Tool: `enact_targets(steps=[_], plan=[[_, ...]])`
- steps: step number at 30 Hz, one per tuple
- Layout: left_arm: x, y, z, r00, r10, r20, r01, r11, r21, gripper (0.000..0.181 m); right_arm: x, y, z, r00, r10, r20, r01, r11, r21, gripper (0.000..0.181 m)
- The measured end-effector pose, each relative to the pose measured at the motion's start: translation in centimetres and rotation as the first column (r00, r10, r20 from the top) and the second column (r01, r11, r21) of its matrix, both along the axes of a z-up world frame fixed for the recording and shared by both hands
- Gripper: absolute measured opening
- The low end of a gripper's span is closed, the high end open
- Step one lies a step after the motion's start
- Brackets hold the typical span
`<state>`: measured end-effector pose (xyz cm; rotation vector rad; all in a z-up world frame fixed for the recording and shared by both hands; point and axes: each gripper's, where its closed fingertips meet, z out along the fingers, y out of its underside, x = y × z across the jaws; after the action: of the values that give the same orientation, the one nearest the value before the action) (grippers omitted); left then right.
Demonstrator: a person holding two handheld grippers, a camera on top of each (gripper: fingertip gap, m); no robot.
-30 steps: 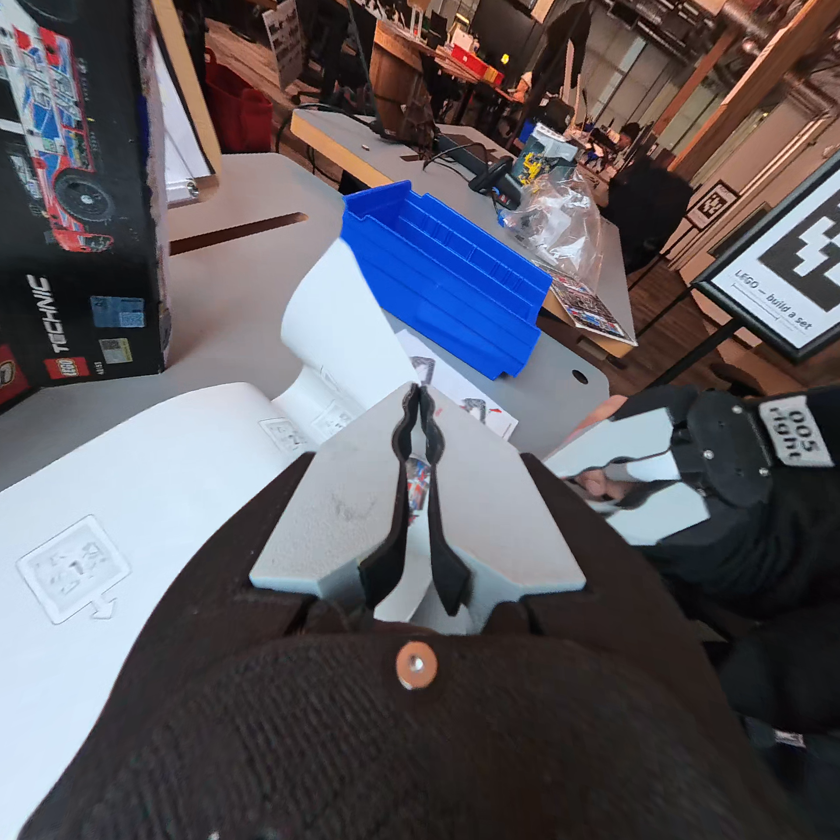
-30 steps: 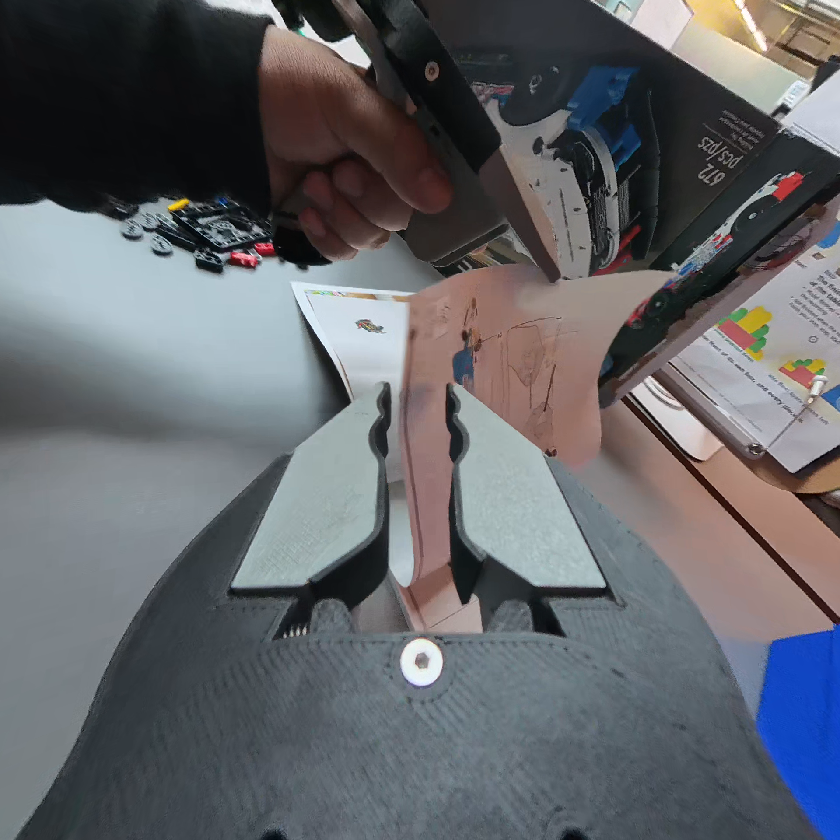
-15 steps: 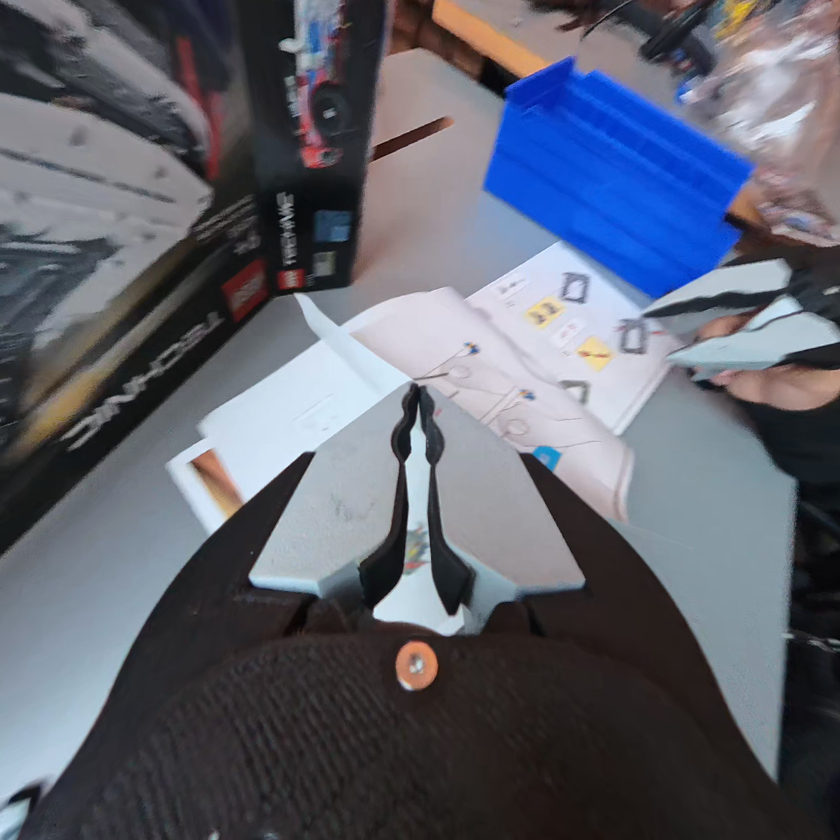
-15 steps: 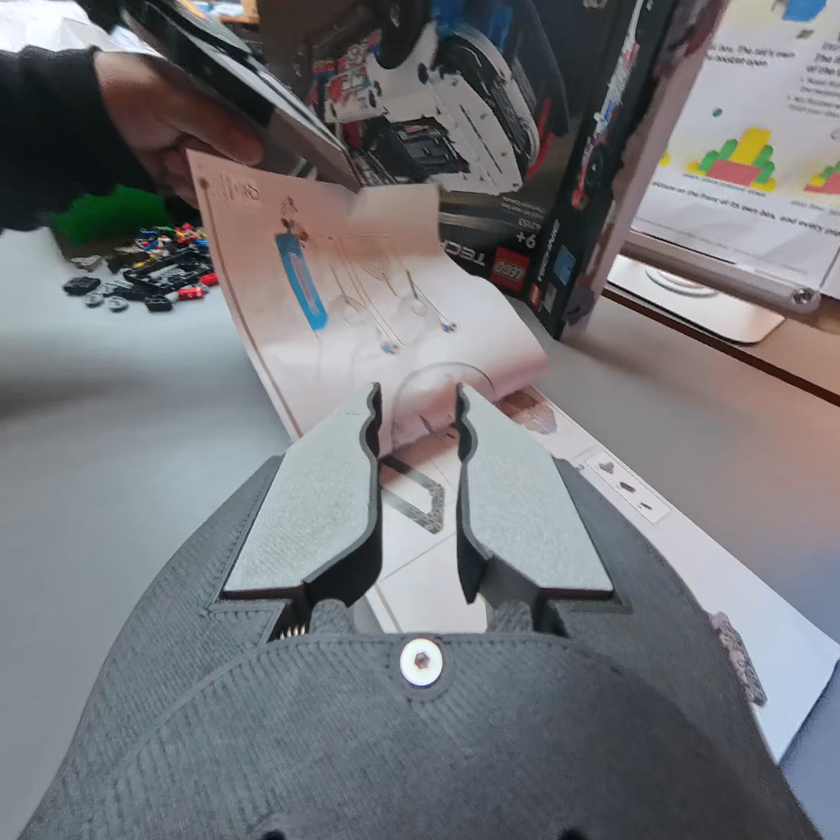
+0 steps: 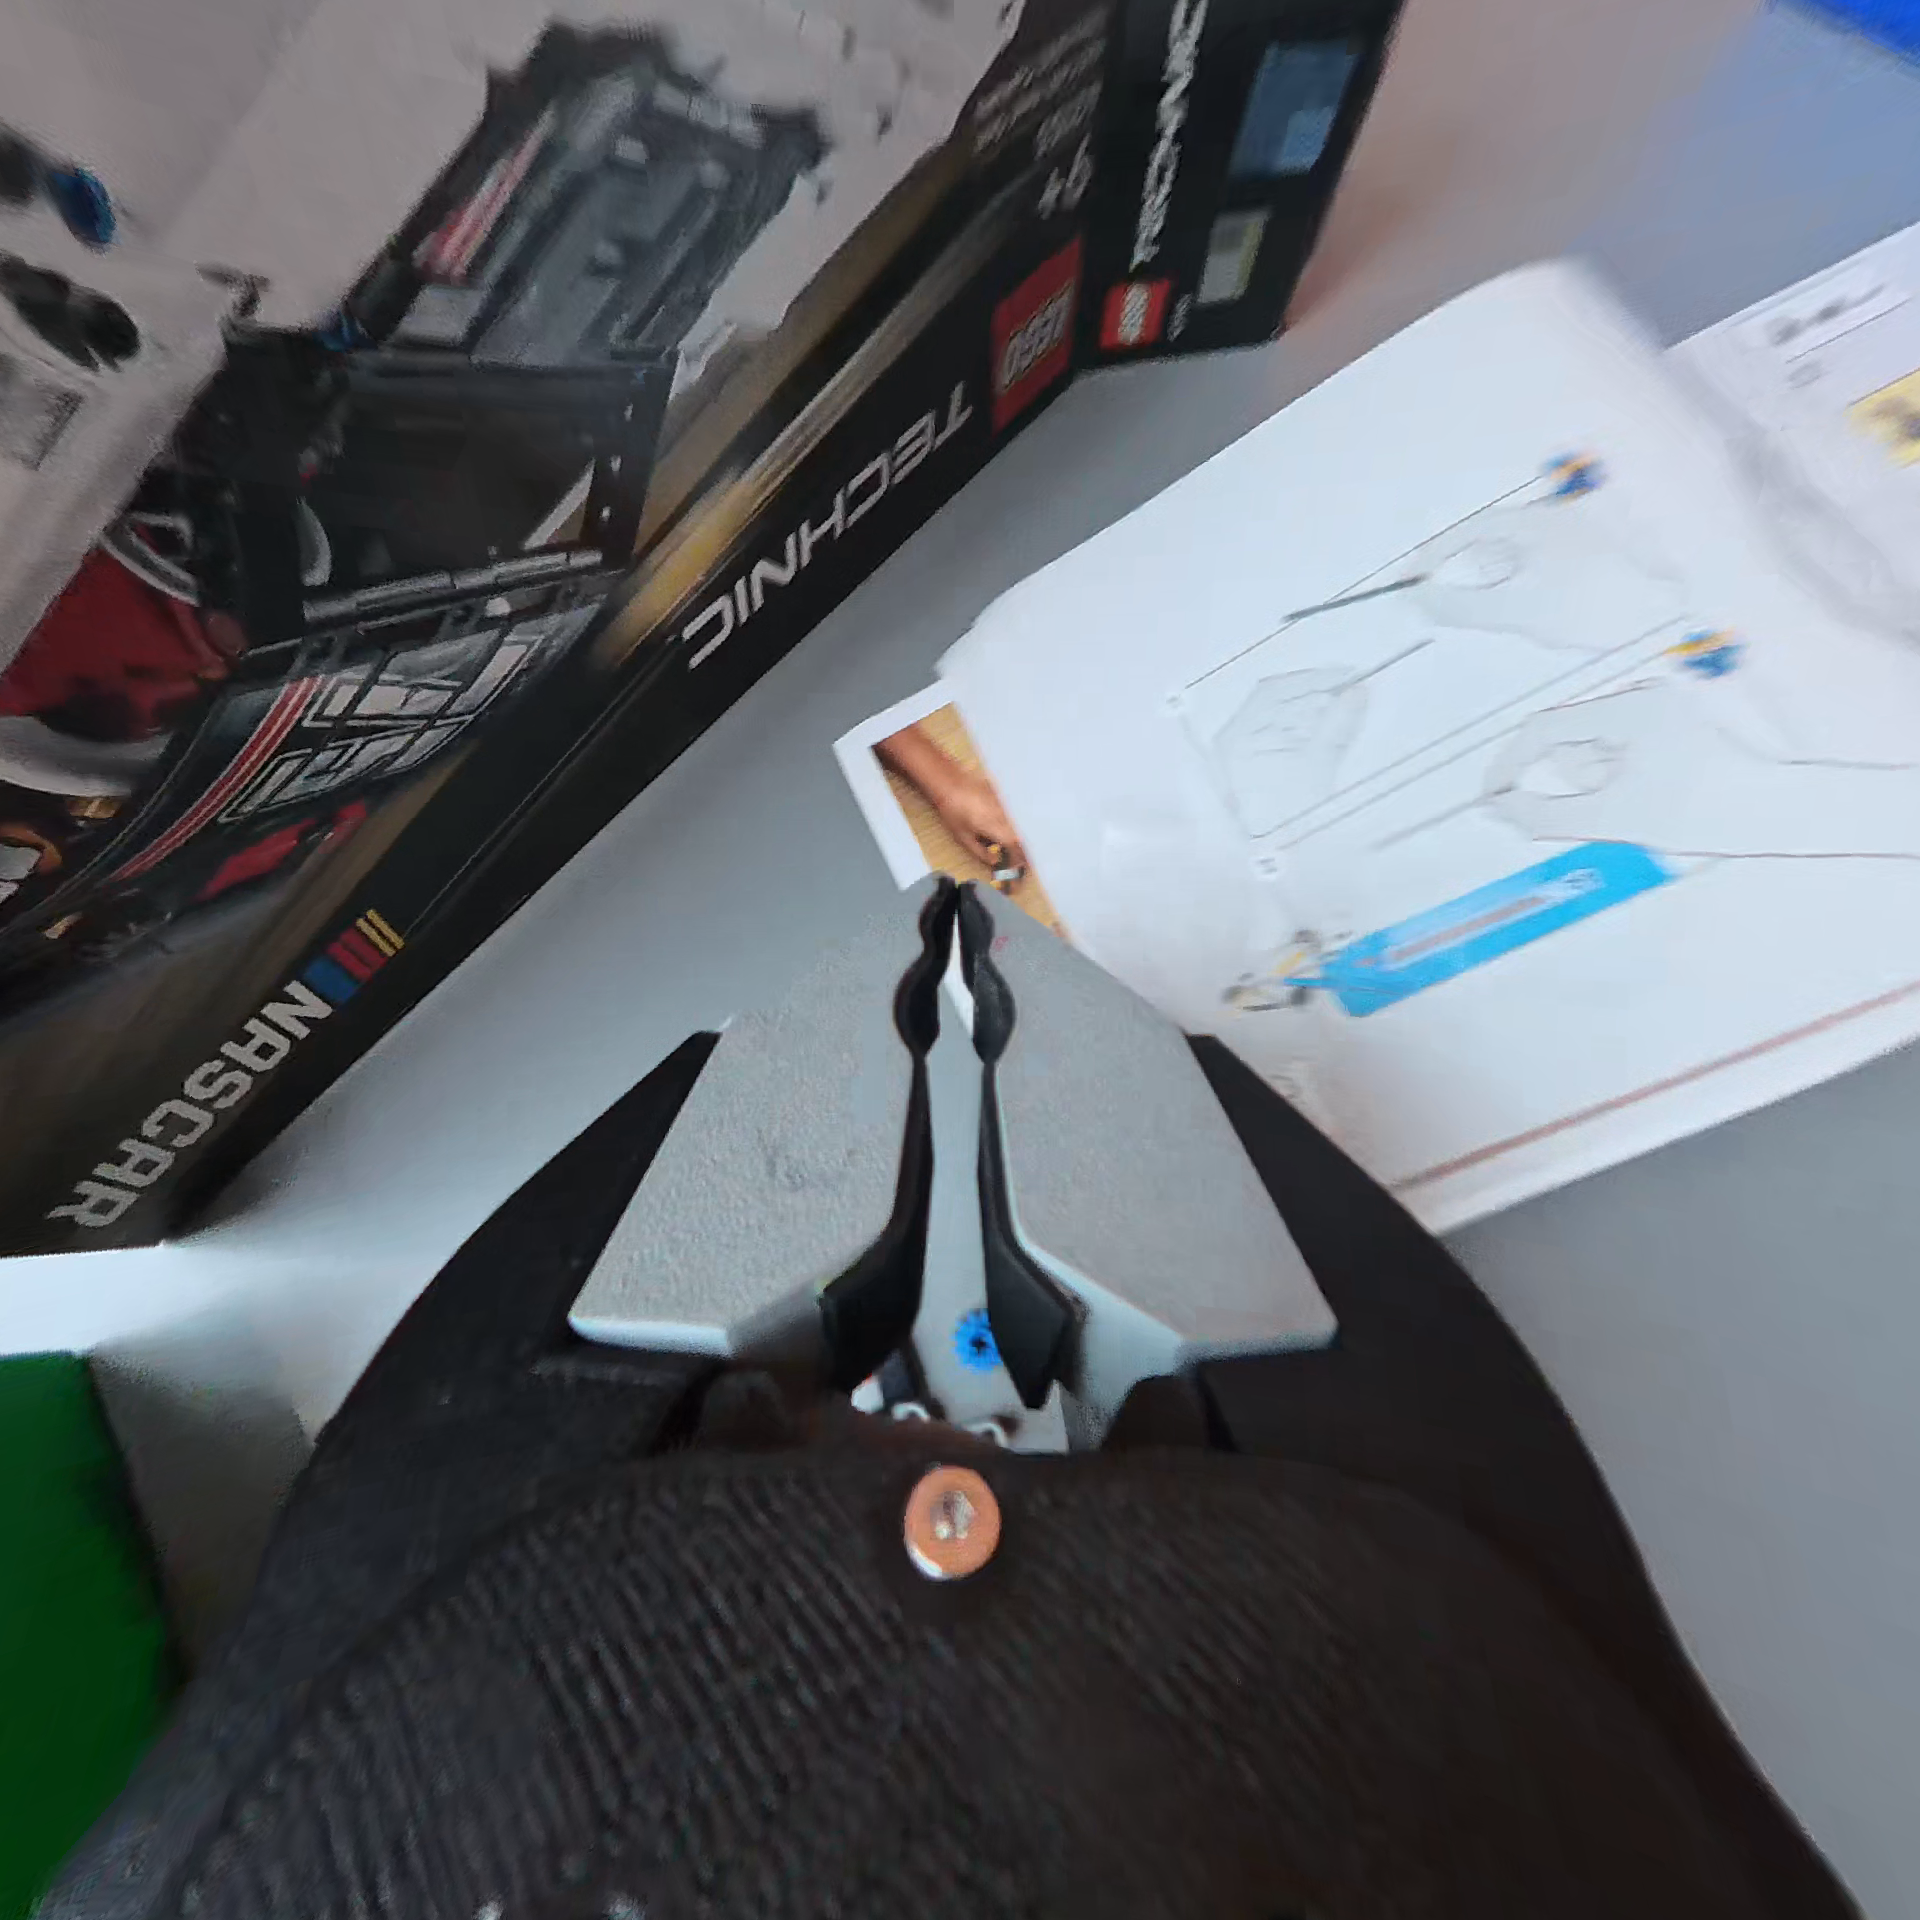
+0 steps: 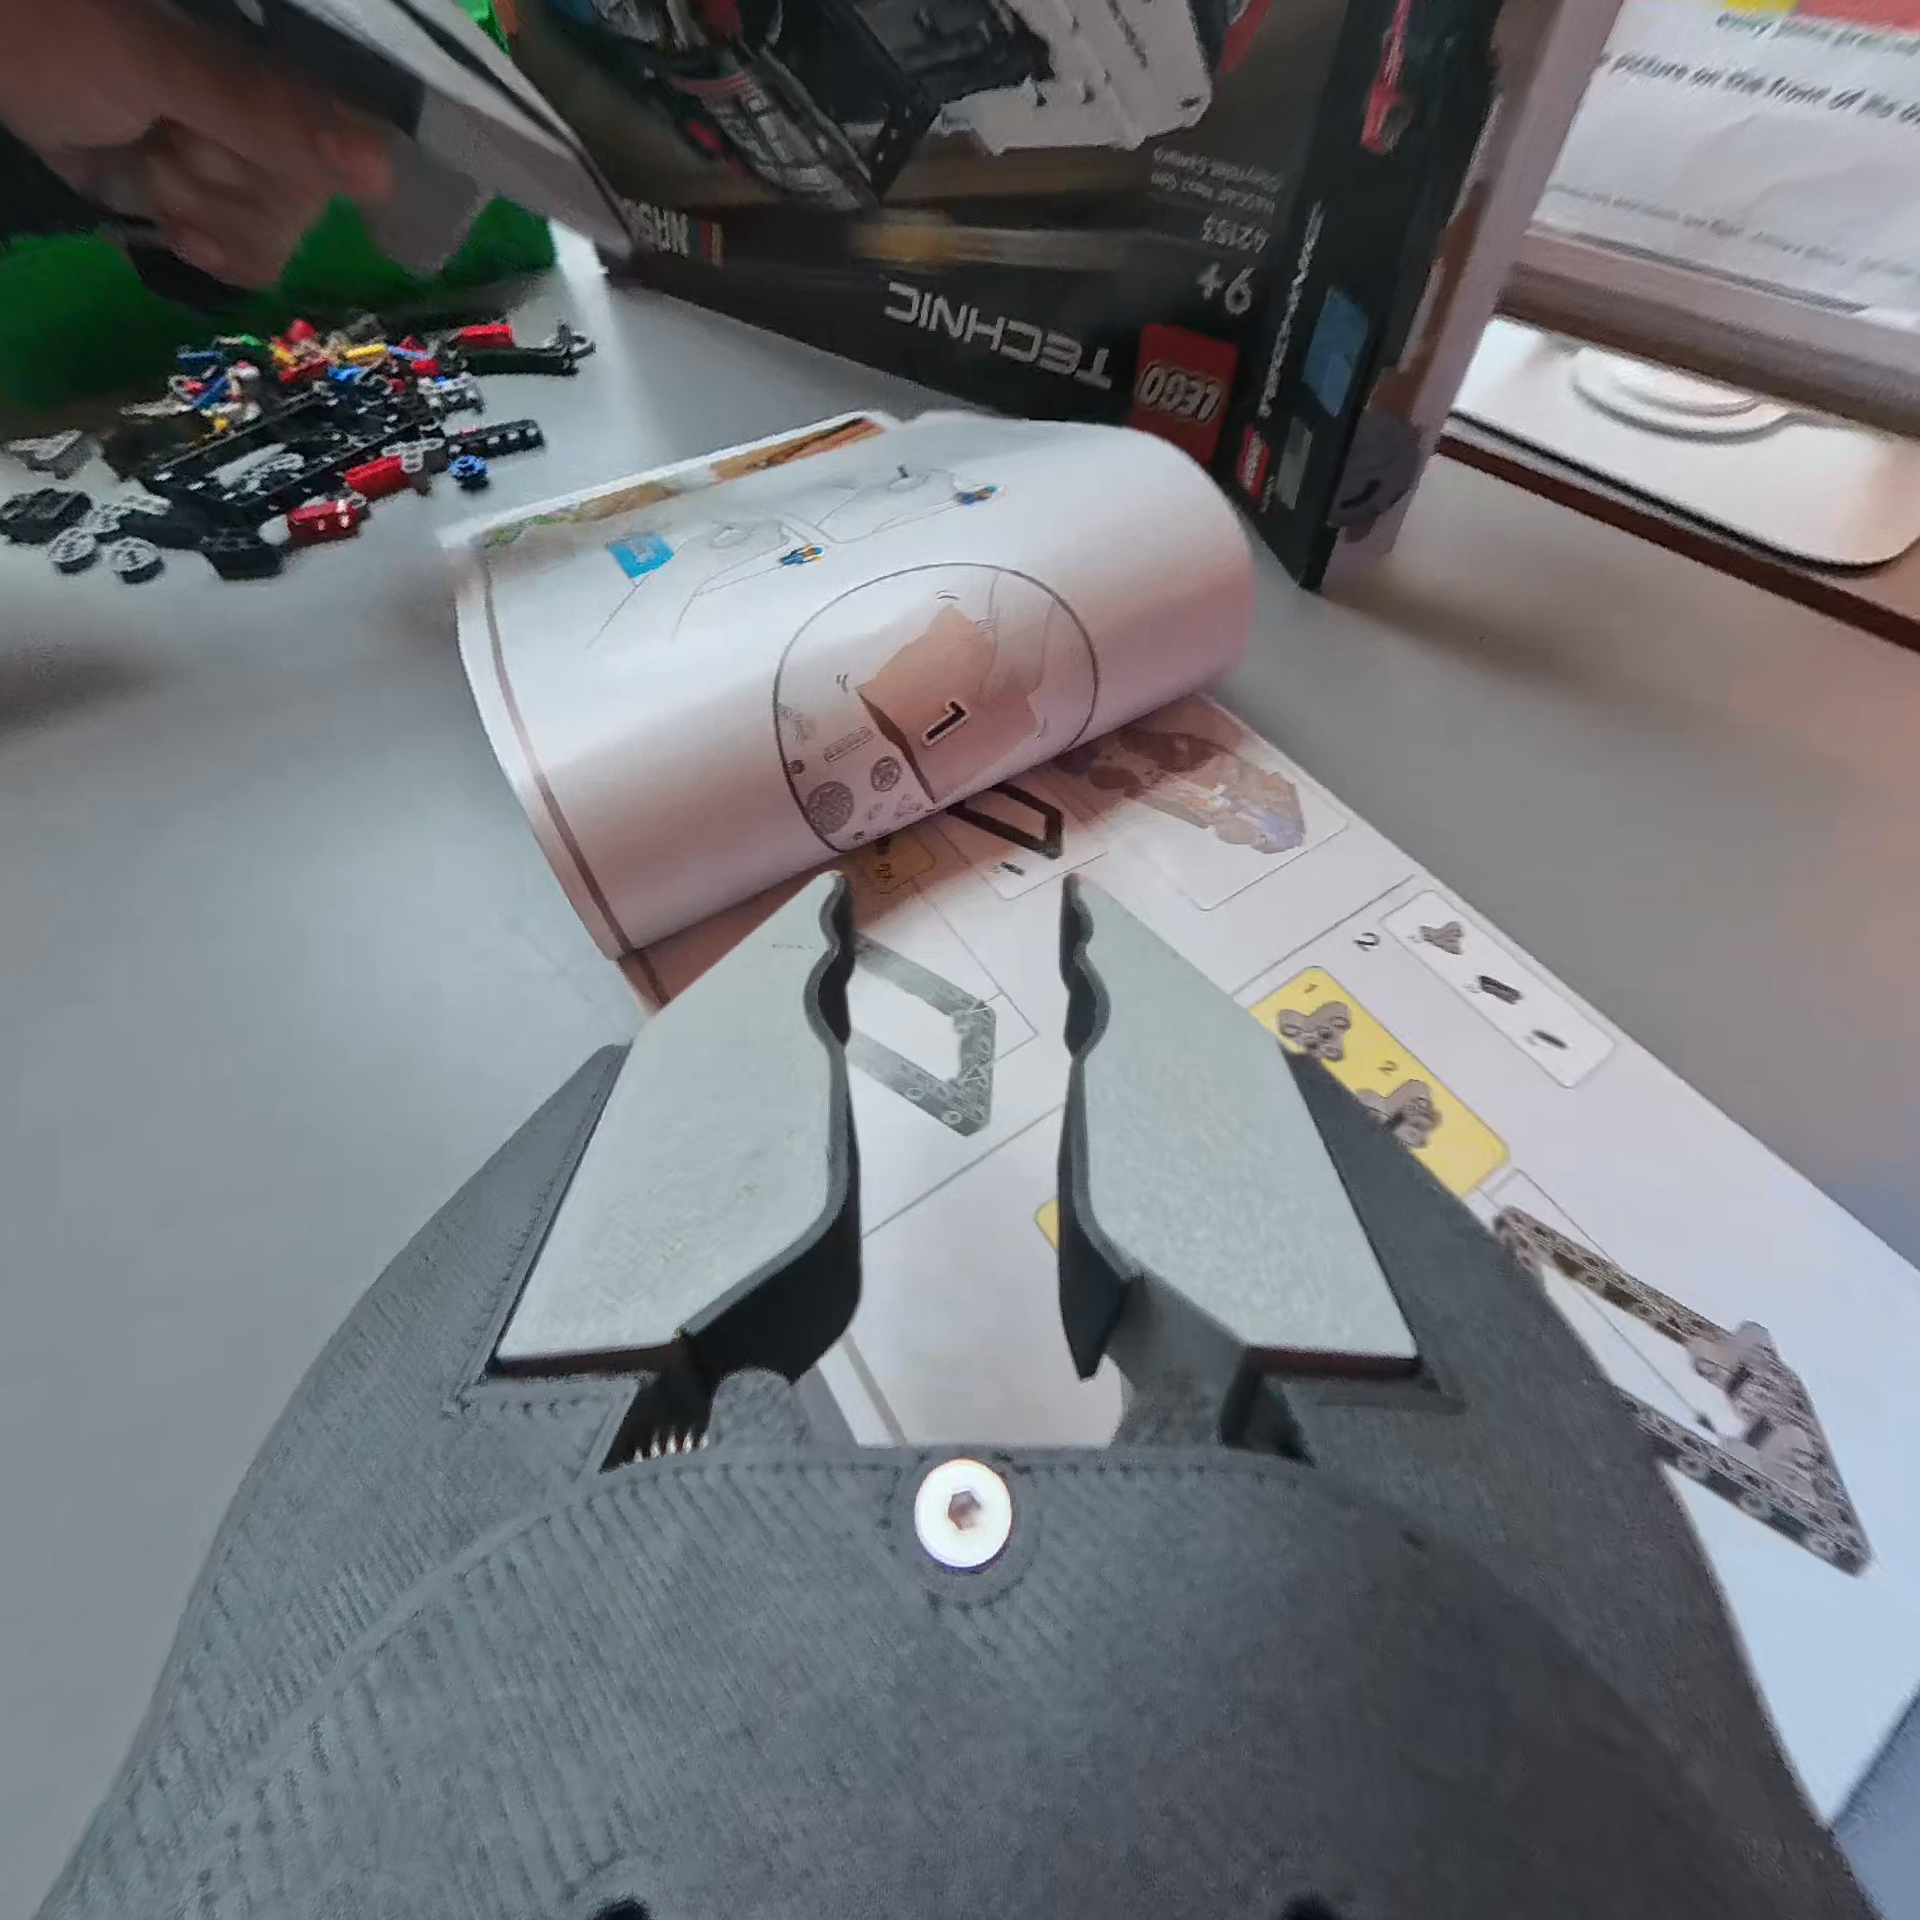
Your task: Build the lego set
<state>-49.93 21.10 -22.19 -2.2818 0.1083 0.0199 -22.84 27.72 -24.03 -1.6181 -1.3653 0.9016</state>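
Note:
The instruction booklet (image 6: 831, 644) lies open on the grey table (image 6: 260, 935), one page curled over to the left and lying loose. My right gripper (image 6: 956, 914) is open and empty, low over the booklet's right-hand page. My left gripper (image 5: 956, 899) is shut, and I see nothing held at its tips; it hangs above the booklet's (image 5: 1455, 727) near corner. In the right wrist view it shows blurred, with a hand, at the top left (image 6: 436, 135). A pile of loose lego parts (image 6: 291, 436) lies left of the booklet.
The black lego box (image 6: 1039, 208) stands right behind the booklet; it also fills the left wrist view's upper left (image 5: 520, 520). A green object (image 6: 62, 322) sits behind the parts pile. A white stand base (image 6: 1714, 447) with a printed sheet stands at the back right. The grippers' ends are close to 30 cm from one another.
The page that my left gripper held up has dropped and now curls over the booklet. My left gripper has swung left and up, away from it. My right gripper has opened wider.

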Motion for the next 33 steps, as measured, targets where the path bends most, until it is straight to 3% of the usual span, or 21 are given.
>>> enact_targets(steps=[5, 8, 11, 14, 18, 27, 33], plan=[[6.2, -2.5, 5.6, 0.989, -0.13, 0.065, 0.113, 0.969, 0.219, 0.003, -1.0, -0.5, -0.4, 0.999, 0.009, 0.037, -0.01, 1.0, 0.021, 0.033], [13.2, -4.2, 7.3, 0.916, -0.363, 0.171, 0.271, 0.875, 0.402, 0.003, -1.6, -0.1, 0.4, 1.0, -0.001, 0.021, 0.001, 1.0, 0.026, 0.033], [20.7, -5.6, 4.6, 0.796, -0.585, 0.156, 0.461, 0.753, 0.47, 0.014, -2.9, 0.8, 0.5, 0.999, -0.01, 0.04, 0.01, 1.0, -0.01, 0.035], [25.2, -7.2, 0.7, 0.719, -0.695, -0.001, 0.637, 0.659, 0.4, 0.023, -4.8, 0.9, 0.1, 0.996, 0.024, 0.085, -0.019, 0.999, -0.05, 0.033], [29.8, -10.2, -0.6, 0.566, -0.822, -0.072, 0.777, 0.502, 0.38, 0.021, -7.3, 0.0, -1.1, 0.982, 0.095, 0.162, -0.084, 0.994, -0.075, 0.027], [28.4, -8.1, -0.7, 0.654, -0.752, -0.089, 0.721, 0.582, 0.376, 0.023, -10.4, -1.2, -2.6, 0.969, 0.13, 0.21, -0.126, 0.991, -0.032, 0.027], [27.6, -7.5, -1.0, 0.683, -0.712, -0.166, 0.713, 0.6, 0.362, 0.022, -9.9, -0.7, -0.9, 0.989, 0.102, 0.107, -0.101, 0.995, -0.016, 0.029]])
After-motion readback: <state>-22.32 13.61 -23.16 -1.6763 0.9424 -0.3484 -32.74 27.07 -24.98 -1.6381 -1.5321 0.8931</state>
